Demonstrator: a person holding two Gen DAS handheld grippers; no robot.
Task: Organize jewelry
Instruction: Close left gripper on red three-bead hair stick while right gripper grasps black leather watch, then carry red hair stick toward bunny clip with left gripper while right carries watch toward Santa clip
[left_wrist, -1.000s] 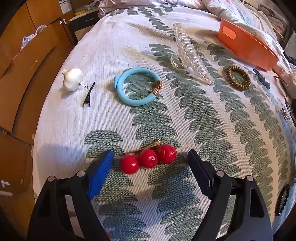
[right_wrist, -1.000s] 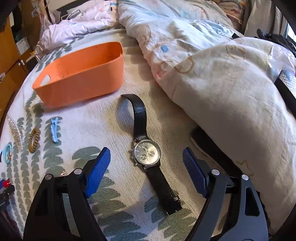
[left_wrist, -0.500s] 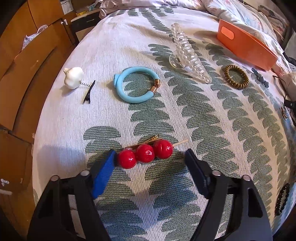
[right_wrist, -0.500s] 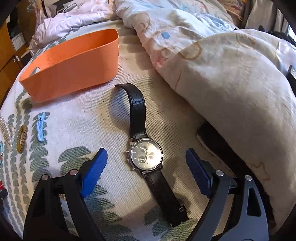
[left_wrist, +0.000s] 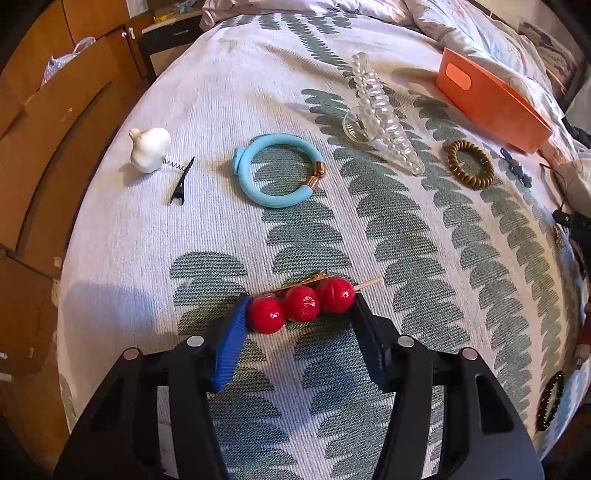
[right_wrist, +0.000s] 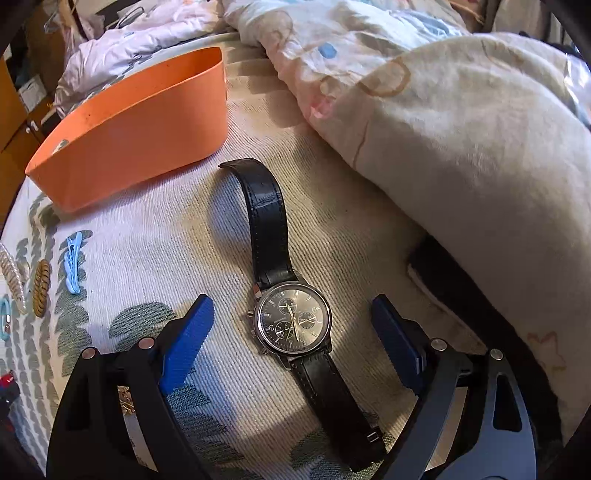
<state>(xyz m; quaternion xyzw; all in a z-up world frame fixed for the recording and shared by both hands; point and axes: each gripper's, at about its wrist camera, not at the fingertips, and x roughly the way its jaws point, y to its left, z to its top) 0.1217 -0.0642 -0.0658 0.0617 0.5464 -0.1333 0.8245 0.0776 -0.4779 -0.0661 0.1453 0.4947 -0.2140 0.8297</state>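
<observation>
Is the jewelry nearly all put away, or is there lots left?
Lots left. No piece can be seen put away in the orange bin. The left gripper has its fingers touching both ends of the red ball clip. The right gripper is open around the watch. The blue bracelet, clear claw clip and brown hair tie lie on the bed.

Red three-ball hair clip (left_wrist: 301, 304) and black-strapped watch (right_wrist: 293, 325), flat on bedspread (left_wrist: 406, 258)

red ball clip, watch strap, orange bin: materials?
Red three-ball hair clip: glossy plastic or resin balls with sharp highlights, gold-toned metal bar behind. Black watch strap: leather-look, stitched edges, grained. Orange bin: matte, smooth, probably moulded plastic.
</observation>
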